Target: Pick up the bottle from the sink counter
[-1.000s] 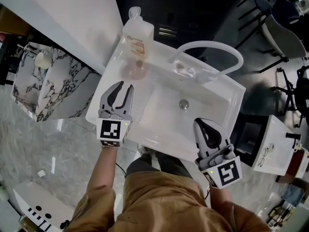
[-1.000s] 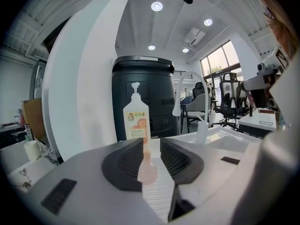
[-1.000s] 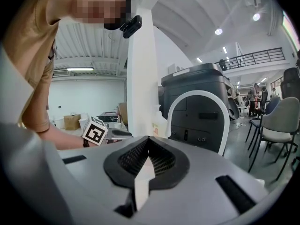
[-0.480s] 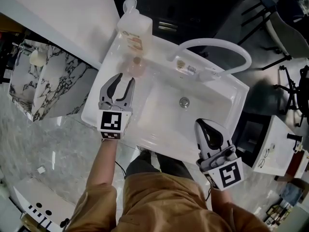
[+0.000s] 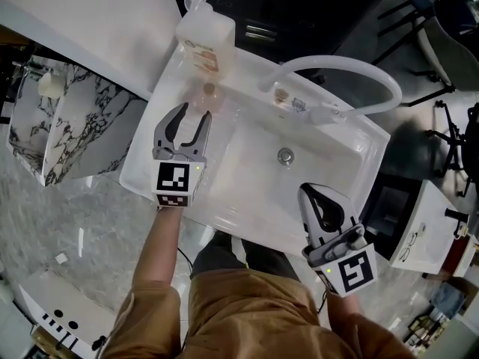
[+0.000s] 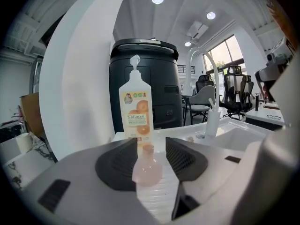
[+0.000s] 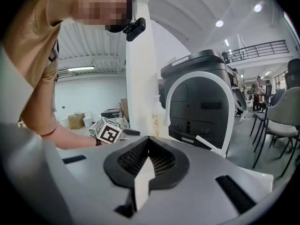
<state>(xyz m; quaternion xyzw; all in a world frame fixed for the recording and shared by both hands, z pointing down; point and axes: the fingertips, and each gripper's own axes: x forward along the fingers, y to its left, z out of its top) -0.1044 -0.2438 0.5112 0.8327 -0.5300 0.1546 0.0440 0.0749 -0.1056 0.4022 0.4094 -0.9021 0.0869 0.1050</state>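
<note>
Left tool (image 5: 193,116) opening wide, pink bottle (image 5: 209,91) just beyond its tips on the bench (image 5: 144,172), untouched, right tool (image 5: 313,194) closed and empty at sink's (image 5: 251,182) near right

Head view looked steeply down from overhead onto white rectangular ceramic sink (image 5: 251,193). Left gripper view sat low, close behind small translucent pink round bottle (image 6: 147,167), facing tall orange-labelled pump bottle (image 6: 136,110); head view shared both. Right gripper view looked level across room, catching black-and-white marker cube (image 7: 108,133).
</note>
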